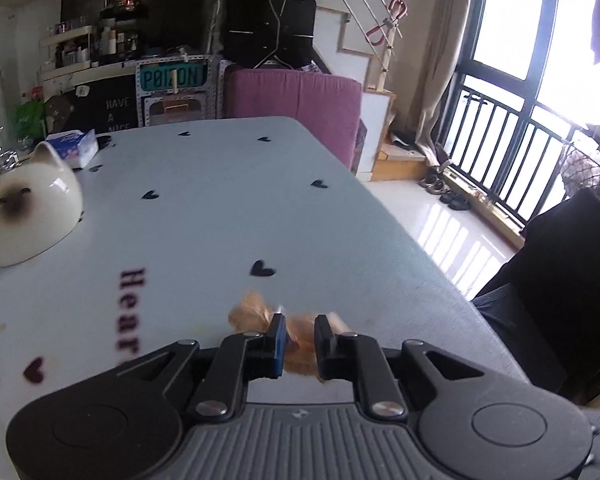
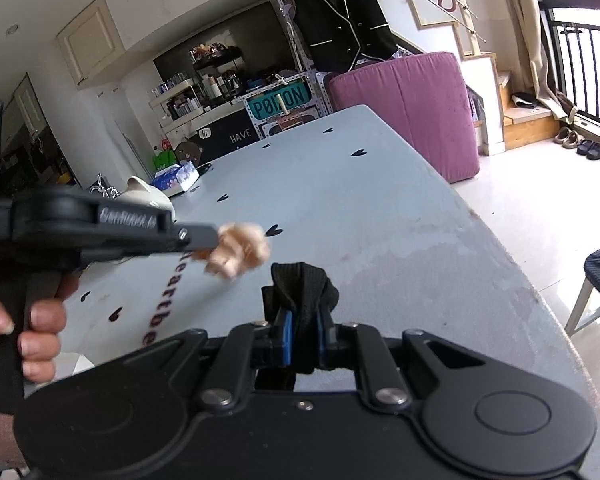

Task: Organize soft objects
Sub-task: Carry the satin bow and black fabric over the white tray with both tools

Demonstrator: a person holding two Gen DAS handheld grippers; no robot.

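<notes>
My left gripper (image 1: 300,342) is shut on a soft peach-orange fabric piece (image 1: 300,340), held above the pale blue table (image 1: 220,208). The same gripper shows from the side in the right wrist view (image 2: 216,240), with the peach piece (image 2: 240,250) sticking out of its tip. My right gripper (image 2: 305,334) is shut on a black knitted fabric piece (image 2: 302,288), which bunches up above the fingers. Both are held over the table's near part, the left one ahead and left of the right one.
A white cat-shaped ceramic bowl (image 1: 24,216) and a blue tissue box (image 1: 76,148) sit at the table's left edge. A pink sofa (image 1: 296,108) stands beyond the far end. A dark chair (image 1: 560,300) is to the right. A shelf unit (image 2: 220,108) stands behind.
</notes>
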